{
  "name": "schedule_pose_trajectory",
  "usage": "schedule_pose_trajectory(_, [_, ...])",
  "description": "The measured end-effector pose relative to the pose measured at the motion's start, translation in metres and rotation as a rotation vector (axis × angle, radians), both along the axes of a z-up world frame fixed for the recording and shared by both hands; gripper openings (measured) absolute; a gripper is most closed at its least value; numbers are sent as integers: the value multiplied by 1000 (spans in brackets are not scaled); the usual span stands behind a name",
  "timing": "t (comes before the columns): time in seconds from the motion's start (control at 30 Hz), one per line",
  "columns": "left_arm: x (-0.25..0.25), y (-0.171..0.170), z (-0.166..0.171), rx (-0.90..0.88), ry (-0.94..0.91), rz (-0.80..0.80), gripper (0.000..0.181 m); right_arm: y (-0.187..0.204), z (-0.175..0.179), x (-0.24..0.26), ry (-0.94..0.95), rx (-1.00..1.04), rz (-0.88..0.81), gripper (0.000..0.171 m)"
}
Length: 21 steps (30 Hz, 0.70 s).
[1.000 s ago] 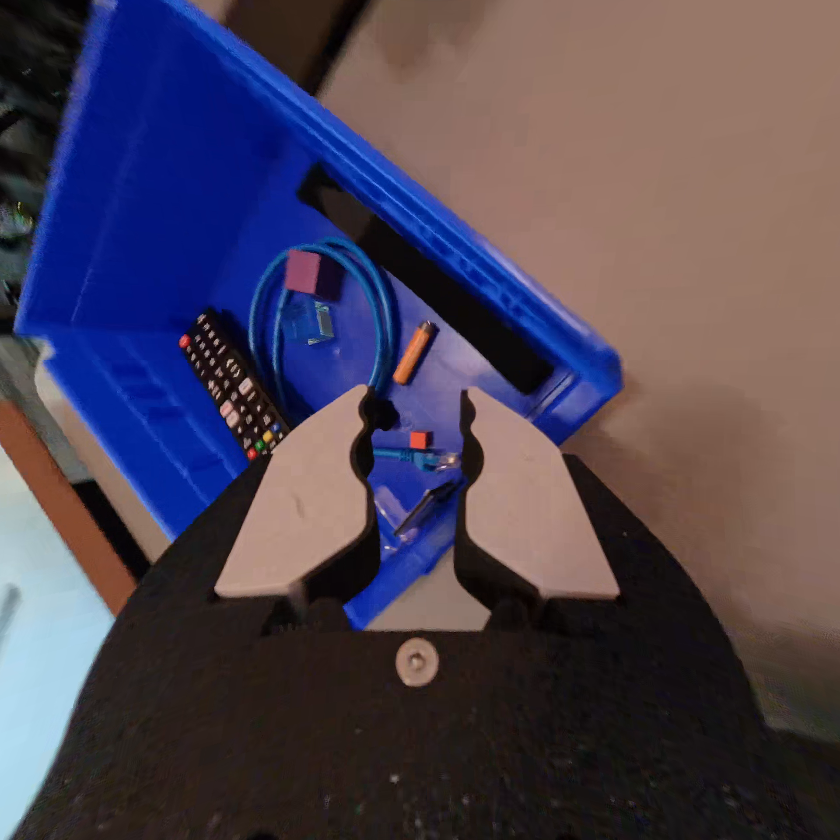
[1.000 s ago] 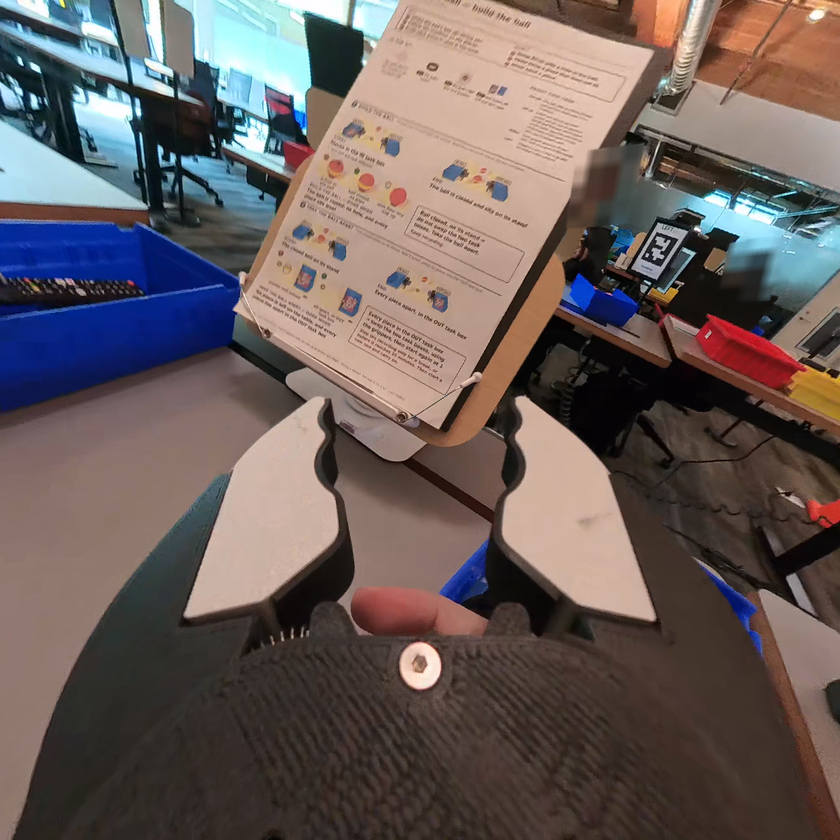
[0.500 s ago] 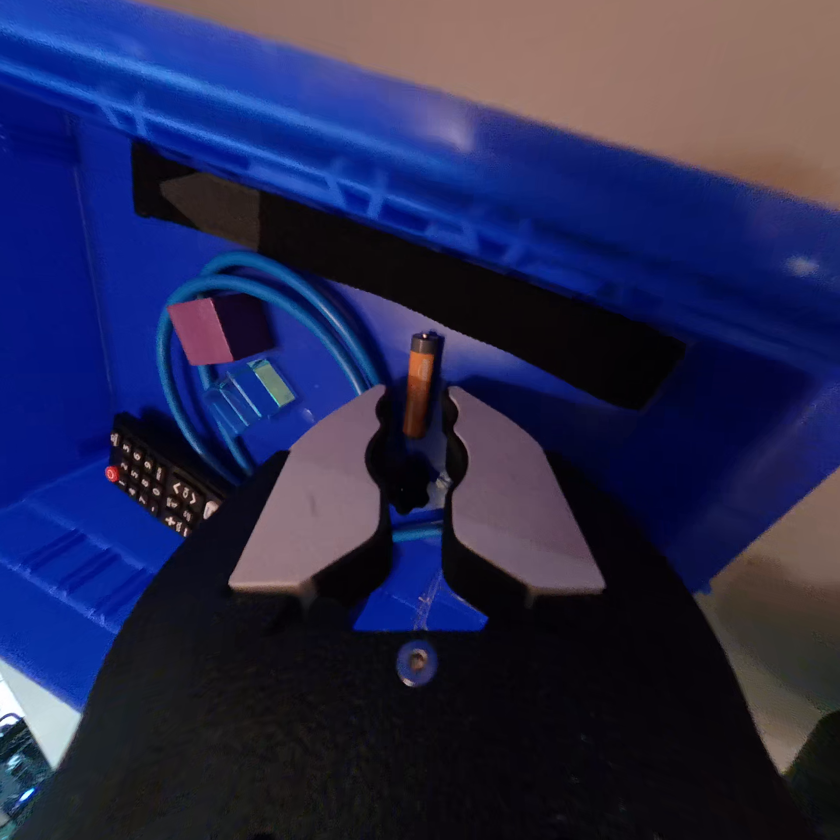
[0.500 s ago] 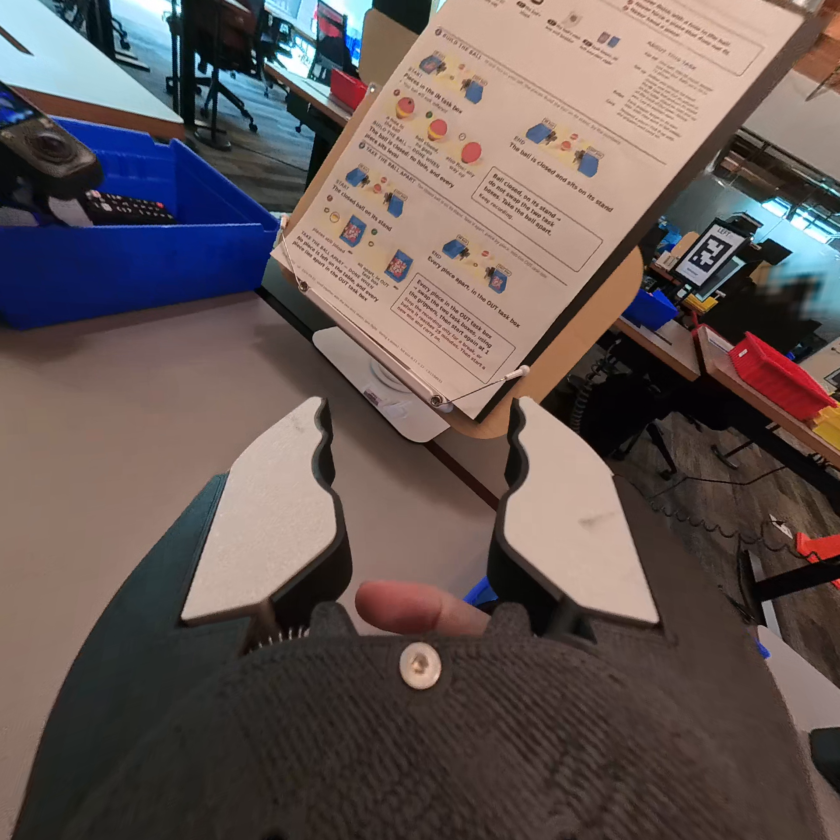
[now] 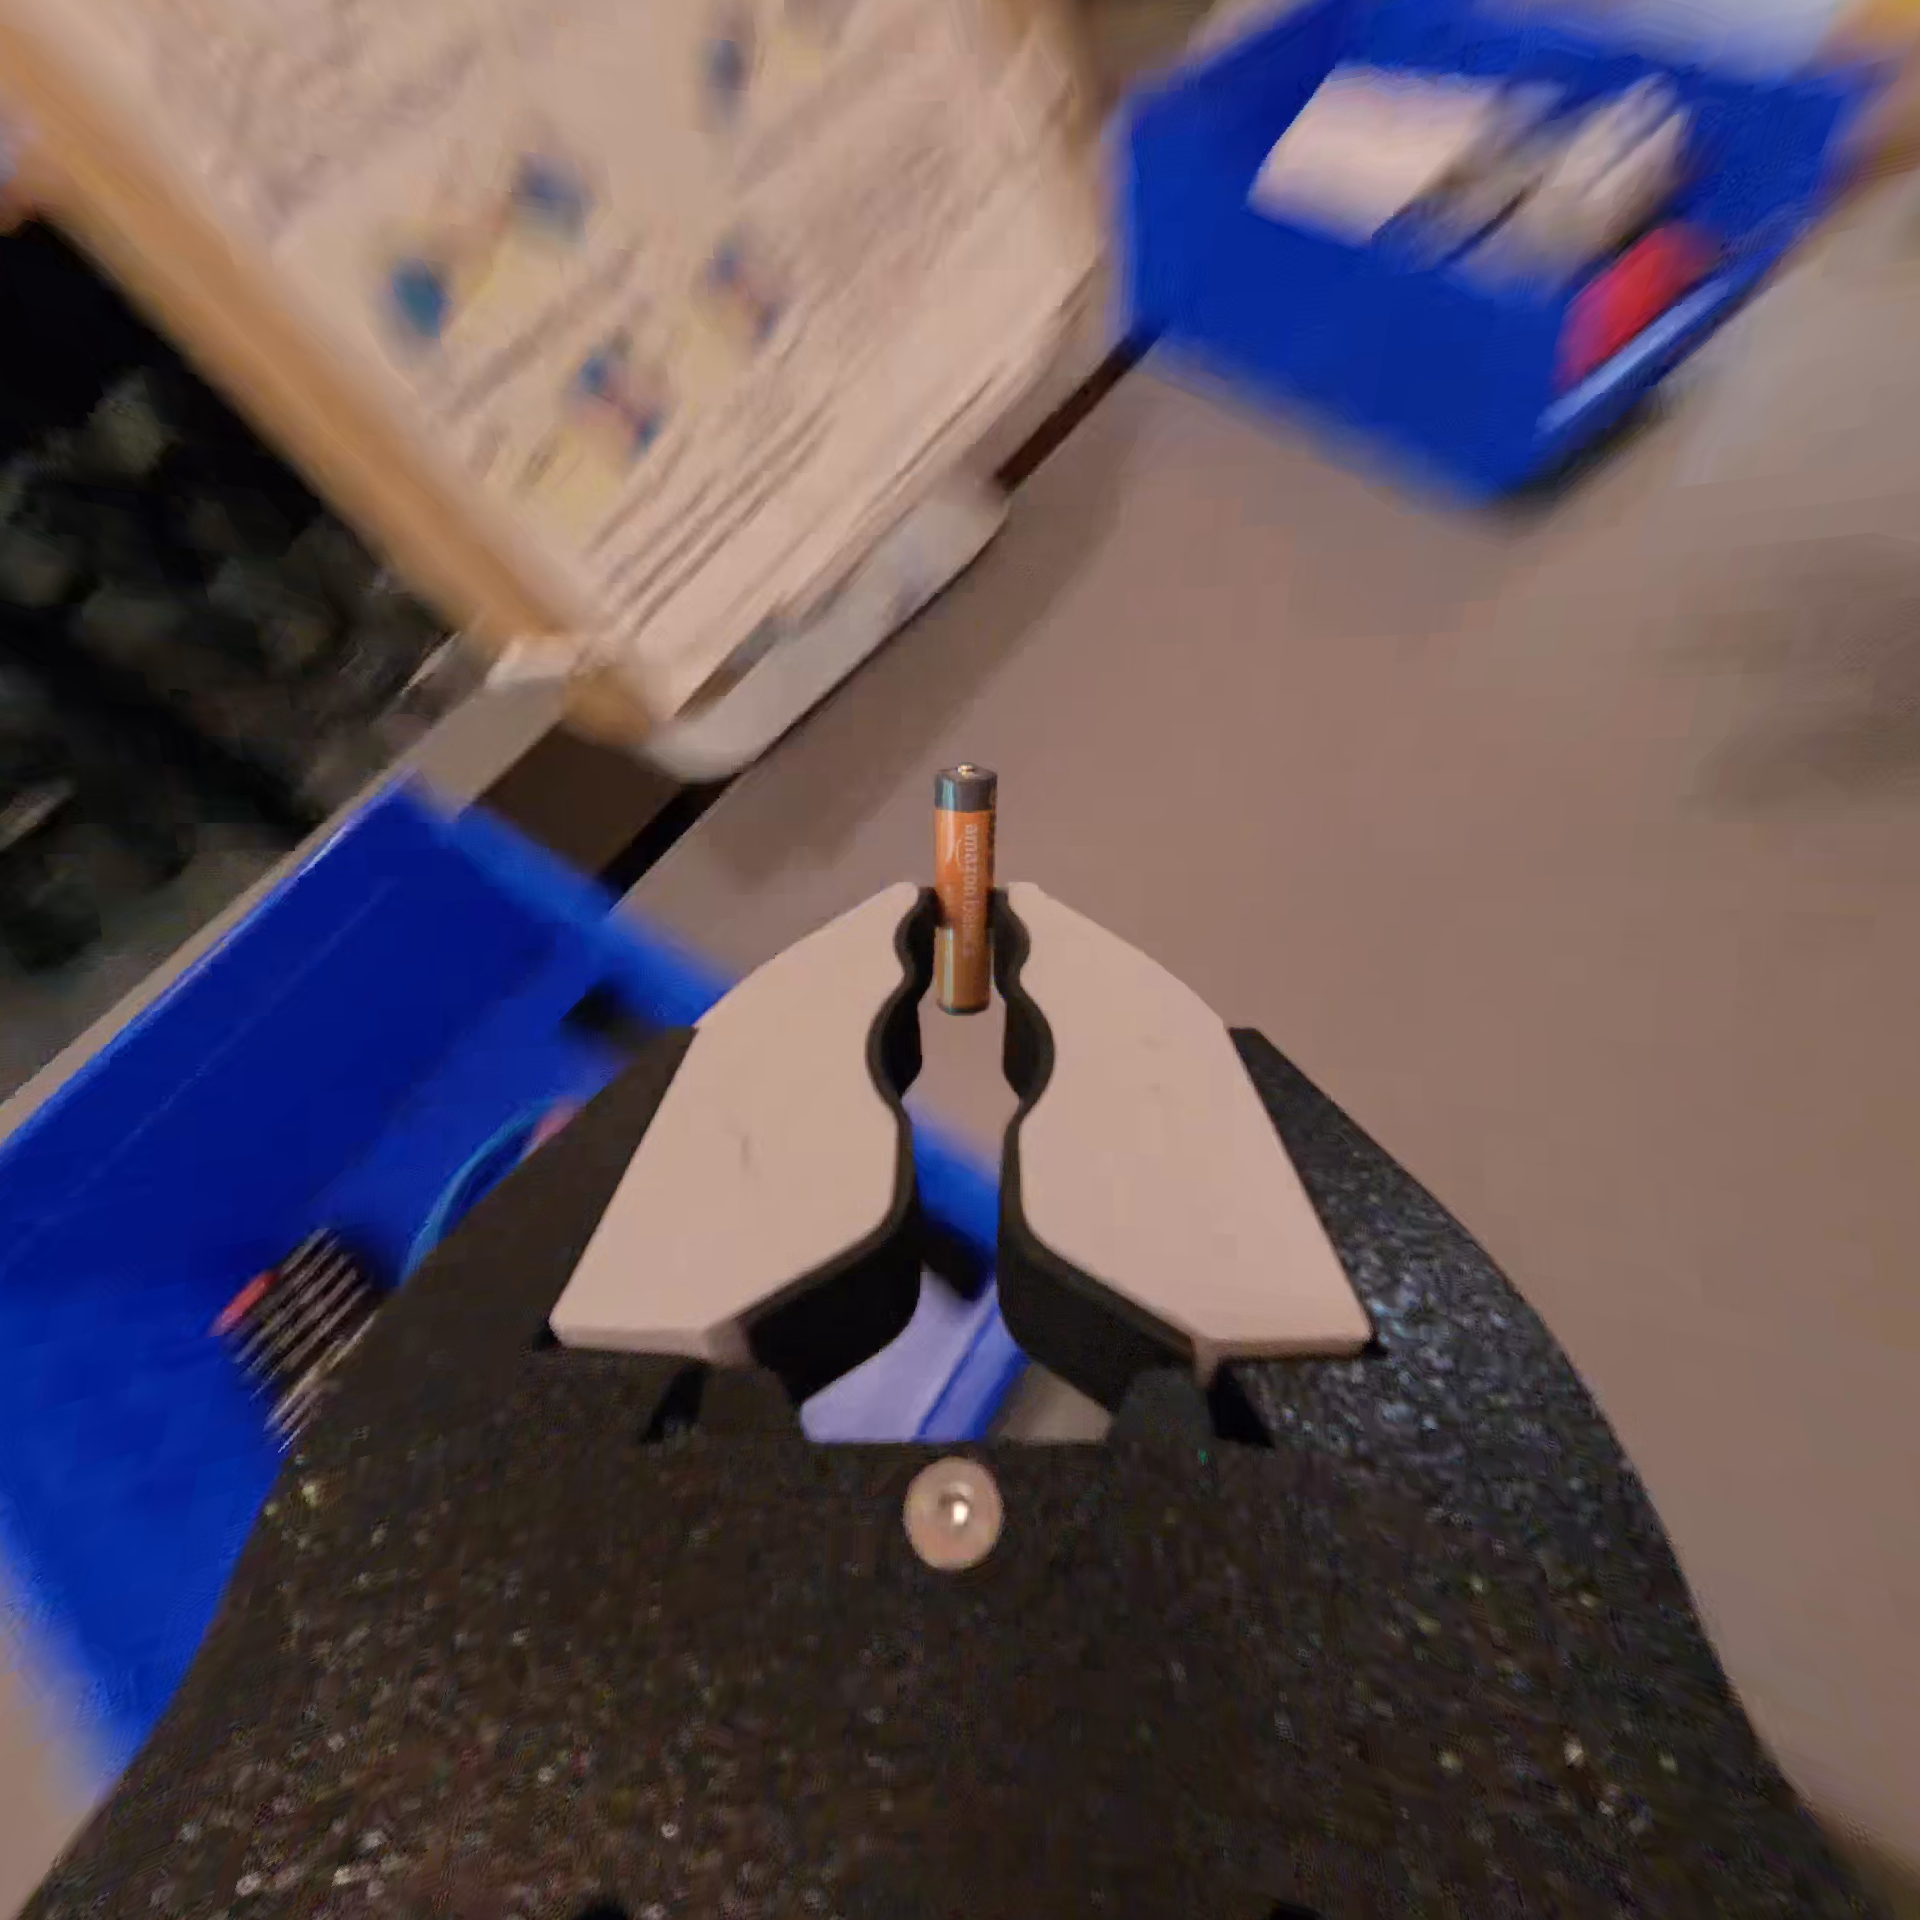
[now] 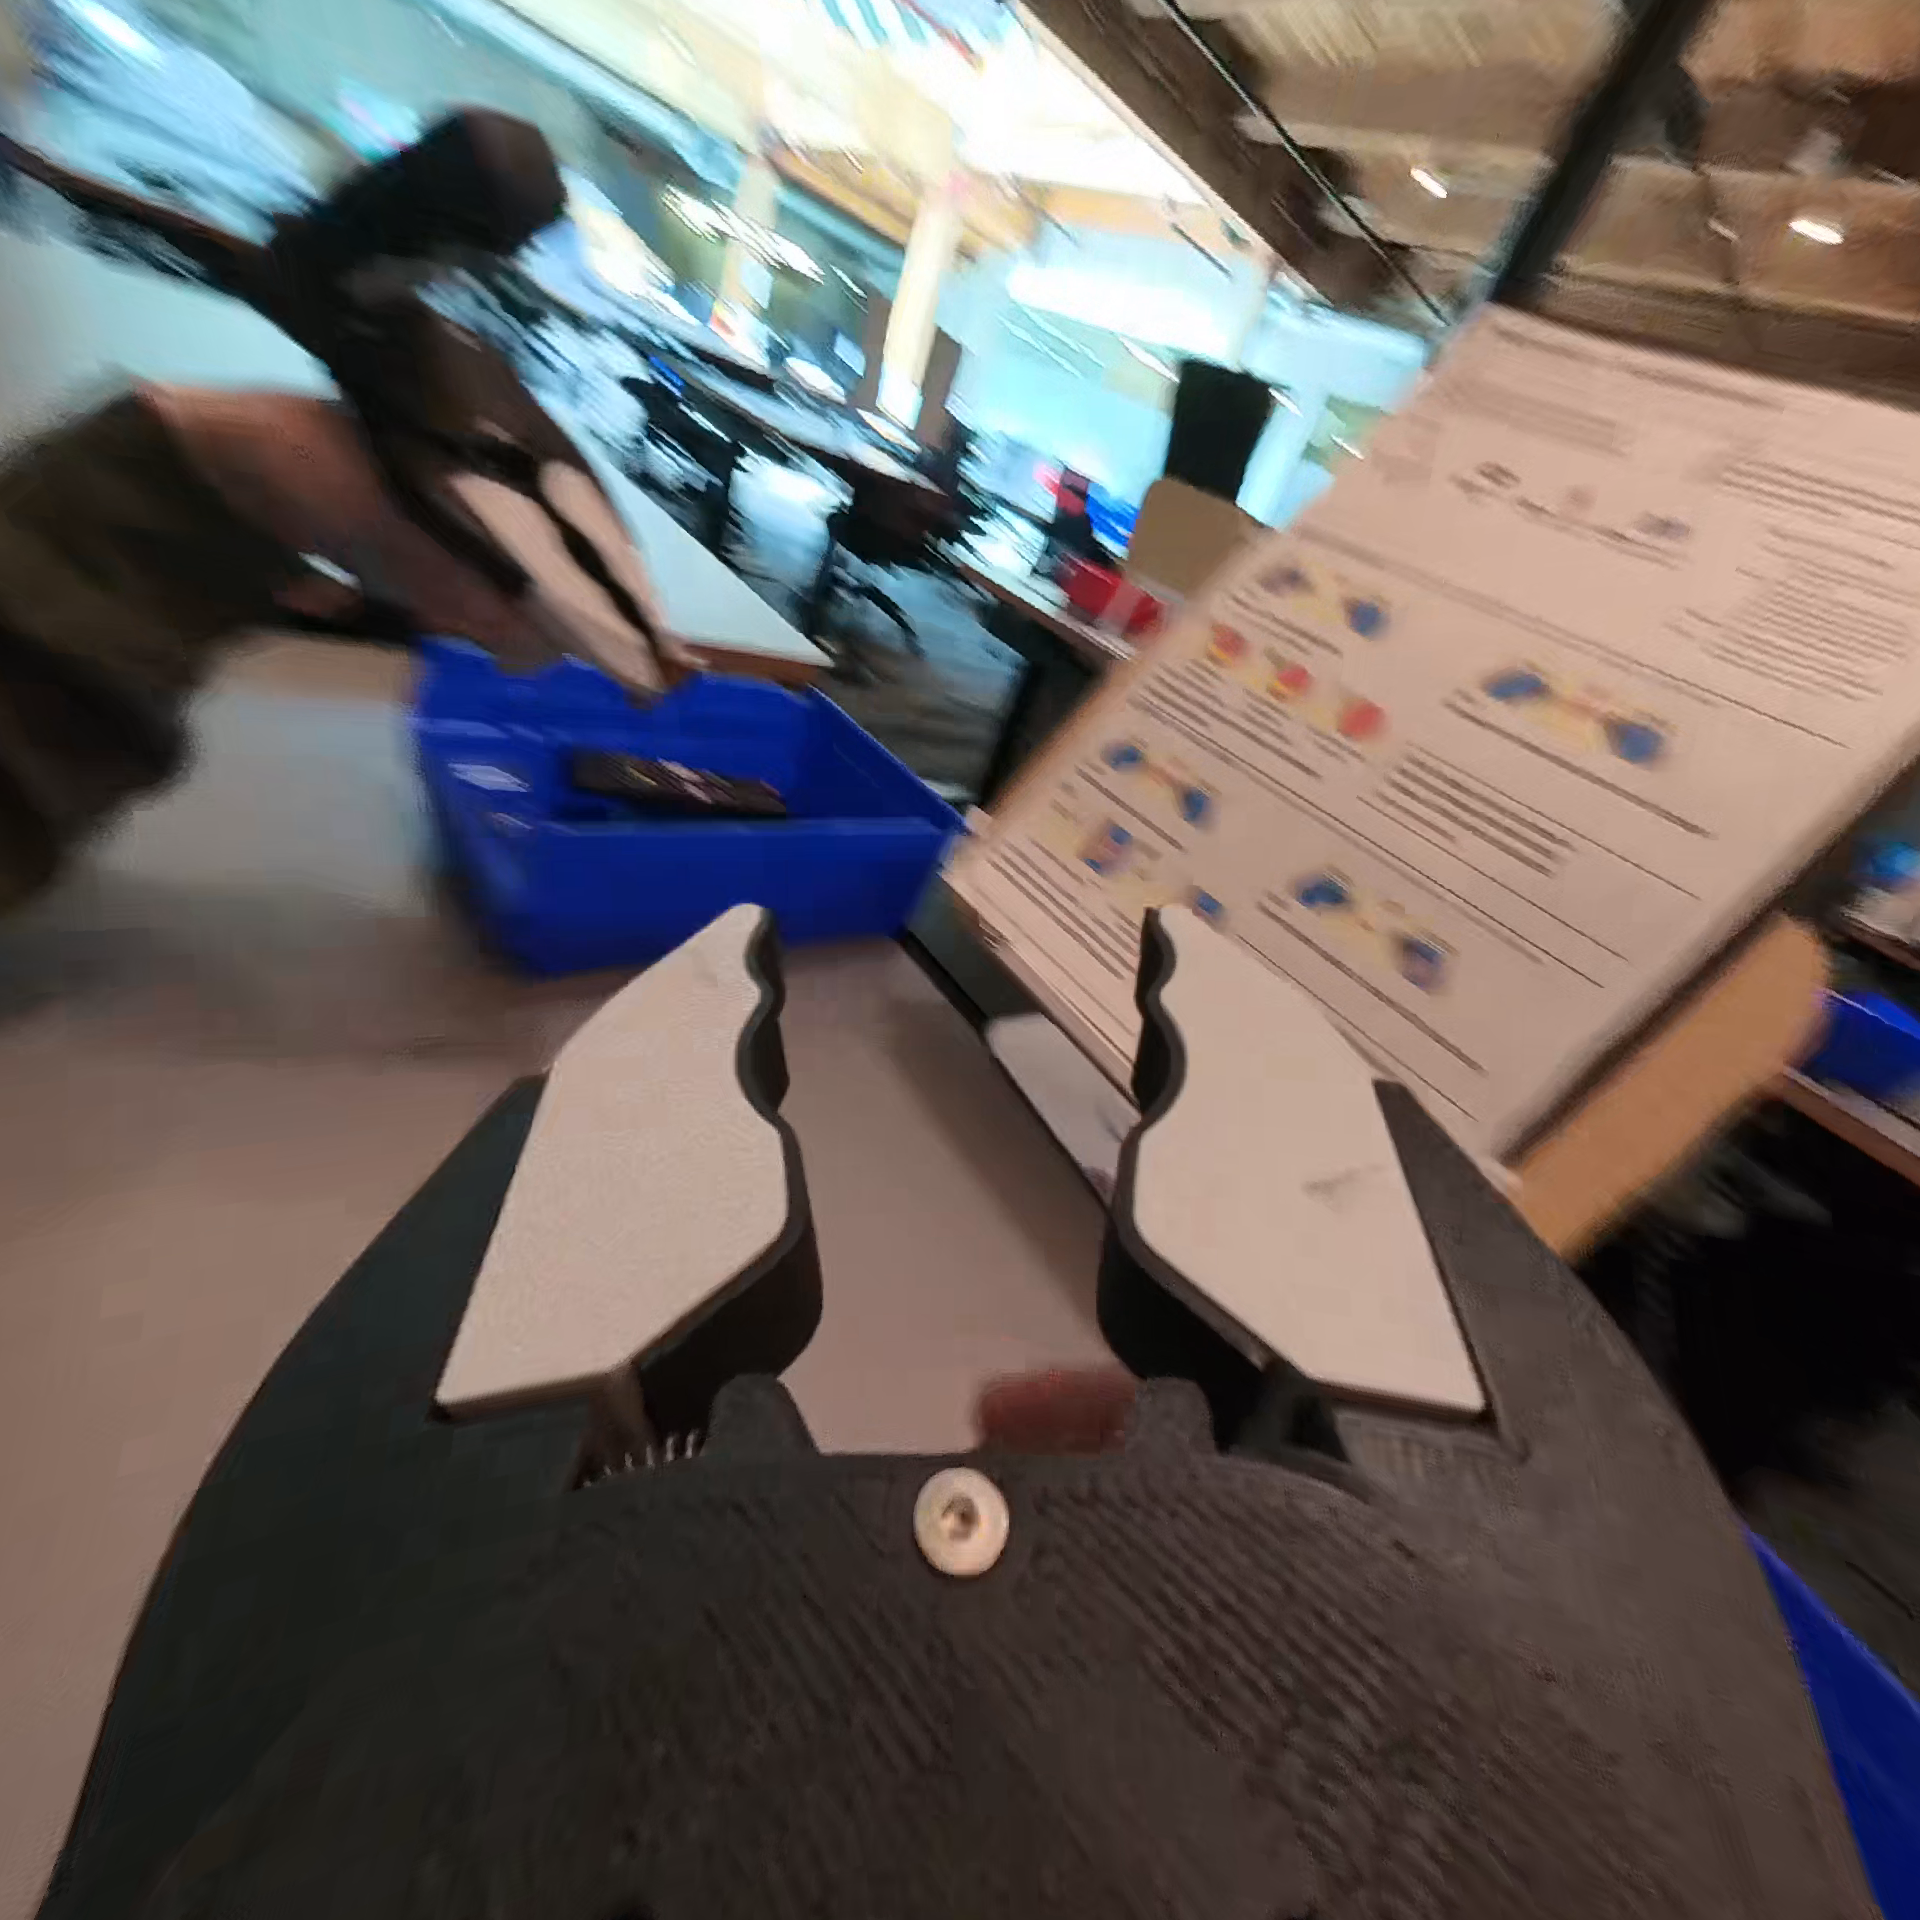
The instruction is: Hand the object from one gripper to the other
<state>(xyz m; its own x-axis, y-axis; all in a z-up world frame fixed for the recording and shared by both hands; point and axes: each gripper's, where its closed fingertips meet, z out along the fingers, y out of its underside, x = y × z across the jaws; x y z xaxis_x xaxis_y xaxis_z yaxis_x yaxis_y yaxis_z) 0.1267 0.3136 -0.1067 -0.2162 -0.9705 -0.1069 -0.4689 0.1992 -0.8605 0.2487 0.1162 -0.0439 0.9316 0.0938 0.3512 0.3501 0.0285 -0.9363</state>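
My left gripper (image 5: 964,906) is shut on an orange battery (image 5: 964,902) with a grey tip, held upright between the fingertips above the grey table (image 5: 1351,831). In the right wrist view my right gripper (image 6: 956,935) is open and empty above the table. The left gripper (image 6: 582,582) shows blurred at the upper left of that view, above the blue bin (image 6: 665,862), with a brown sleeve (image 6: 114,582) behind it. The battery cannot be made out there.
A blue bin (image 5: 208,1195) with a remote control (image 5: 301,1320) and a blue cable lies at lower left. A second blue bin (image 5: 1455,312) stands at the far right. An instruction sheet on a wooden stand (image 5: 644,343) (image 6: 1455,810) stands at the table's back edge. Spacing between my two grippers at the tips: around 25 centimeters.
My left gripper closed on the battery in the bin, lifted it out and swung over the table. My right gripper turned left toward the bin and stayed open.
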Motion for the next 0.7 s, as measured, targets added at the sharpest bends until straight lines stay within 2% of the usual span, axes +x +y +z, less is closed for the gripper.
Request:
schedule_pose_trajectory(0.07, [5, -60, 30, -132, -139, -191, 10, 1, 9, -34, 73, 44, 168, 60])
schedule_pose_trajectory(0.17, [11, -132, 43, -273, -189, -411, 10, 1, 12, -67, 152, 41, 336, 61])
schedule_pose_trajectory(0.3, [27, -190, 36, -304, -182, -533, 10, -7, 13, -85, 189, 17, 451, 47])
schedule_pose_trajectory(0.43, [38, -211, 47, -331, -248, -543, 10, -16, 15, -85, 201, 17, 502, 34])
schedule_pose_trajectory(0.7, [44, -210, 47, -321, -251, -509, 10, -10, 12, -79, 197, 17, 457, 20])
